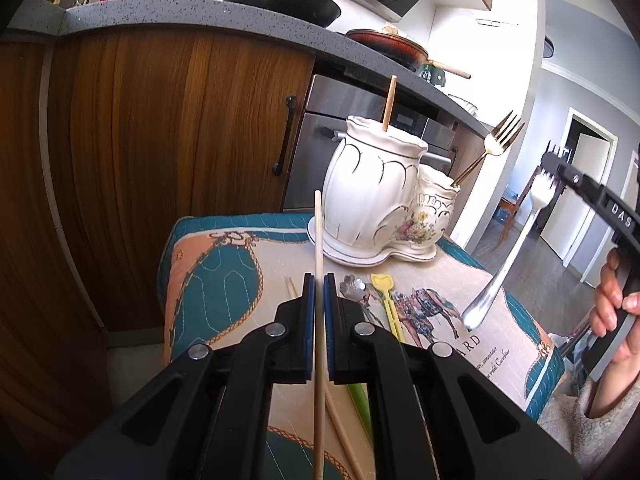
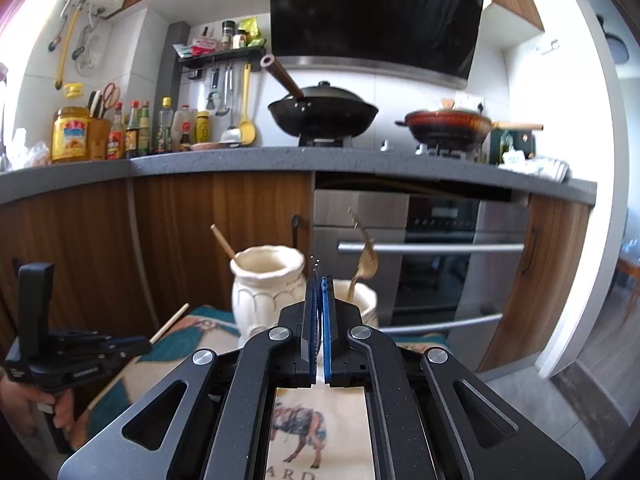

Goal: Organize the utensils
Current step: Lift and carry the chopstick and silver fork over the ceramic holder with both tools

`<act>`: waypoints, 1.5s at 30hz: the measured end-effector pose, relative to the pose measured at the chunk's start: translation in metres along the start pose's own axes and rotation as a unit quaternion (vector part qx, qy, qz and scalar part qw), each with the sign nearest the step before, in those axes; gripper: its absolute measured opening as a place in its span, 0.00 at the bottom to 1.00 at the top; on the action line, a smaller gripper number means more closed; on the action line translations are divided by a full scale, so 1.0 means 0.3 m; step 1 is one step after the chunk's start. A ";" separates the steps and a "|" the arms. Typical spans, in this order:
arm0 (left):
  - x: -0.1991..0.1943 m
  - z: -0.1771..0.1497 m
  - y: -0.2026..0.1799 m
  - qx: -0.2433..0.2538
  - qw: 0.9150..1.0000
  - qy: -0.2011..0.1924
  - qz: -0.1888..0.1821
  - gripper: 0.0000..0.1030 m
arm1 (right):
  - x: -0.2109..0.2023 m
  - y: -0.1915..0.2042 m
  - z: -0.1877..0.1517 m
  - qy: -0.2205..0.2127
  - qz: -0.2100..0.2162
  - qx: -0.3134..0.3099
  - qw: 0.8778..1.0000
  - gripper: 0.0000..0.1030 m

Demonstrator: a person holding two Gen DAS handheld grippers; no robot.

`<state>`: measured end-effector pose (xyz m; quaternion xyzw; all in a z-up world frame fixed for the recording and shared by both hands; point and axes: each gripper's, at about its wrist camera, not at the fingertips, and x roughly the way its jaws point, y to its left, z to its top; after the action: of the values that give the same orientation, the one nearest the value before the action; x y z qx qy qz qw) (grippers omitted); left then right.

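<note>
Both grippers are clamped on utensils. Left gripper [image 1: 319, 280] has its blue pads pressed tight on a pale chopstick [image 1: 318, 240], which runs near to far between the fingers and sticks out past their tips toward the ceramic holder [image 1: 372, 188]. It points slightly downward over the printed cloth [image 1: 224, 264]. Right gripper [image 2: 319, 280] is likewise closed, on a silver fork [image 1: 516, 248]; the left wrist view shows that fork lifted off the cloth at the right, tines up in the jaws and handle hanging down at a slant, with the person's right hand [image 1: 616, 300] around the gripper handle. From the right wrist view only the fork's tine tips show above the pads, and the left gripper appears at the near left with its chopstick angled up. The holder stands at the far side of the cloth on a matching saucer, with a chopstick [image 1: 389, 104] in its tall compartment and a gold fork [image 1: 494, 148] in the small right one. Only the left view shows a yellow pick [image 1: 386, 300] and a flower-topped spoon [image 1: 354, 284] lying on the cloth.
</note>
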<state>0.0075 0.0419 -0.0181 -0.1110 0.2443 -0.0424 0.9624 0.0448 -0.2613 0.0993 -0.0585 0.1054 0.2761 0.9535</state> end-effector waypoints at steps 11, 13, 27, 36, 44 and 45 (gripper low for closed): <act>-0.034 0.191 -0.020 -0.005 0.997 -0.081 -0.009 0.04 | -0.022 -0.172 0.147 -0.026 -0.112 0.034 0.993 0.03; -0.028 0.235 -0.026 -0.003 0.995 -0.098 -0.010 0.04 | -0.012 -0.214 0.151 -0.022 -0.125 0.047 0.991 0.03; 0.206 0.534 -0.049 -0.024 0.989 -0.146 -0.015 0.04 | 0.138 -0.281 0.240 -0.082 -0.170 0.042 0.981 0.03; 0.320 0.634 -0.074 -0.042 0.984 -0.158 -0.072 0.04 | 0.160 -0.318 0.256 -0.140 -0.107 0.085 0.981 0.03; 0.400 0.653 -0.140 -0.019 0.984 -0.152 -0.095 0.04 | 0.258 -0.284 0.233 -0.099 -0.061 0.076 0.990 0.03; 0.409 0.652 -0.143 -0.018 0.984 -0.150 -0.095 0.04 | 0.273 -0.275 0.231 -0.089 -0.059 0.069 0.992 0.03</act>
<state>0.2078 0.0212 0.1029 -0.1559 0.0863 -0.1123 0.9776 0.1684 -0.2768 0.1519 0.0266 0.0356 0.2156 0.9755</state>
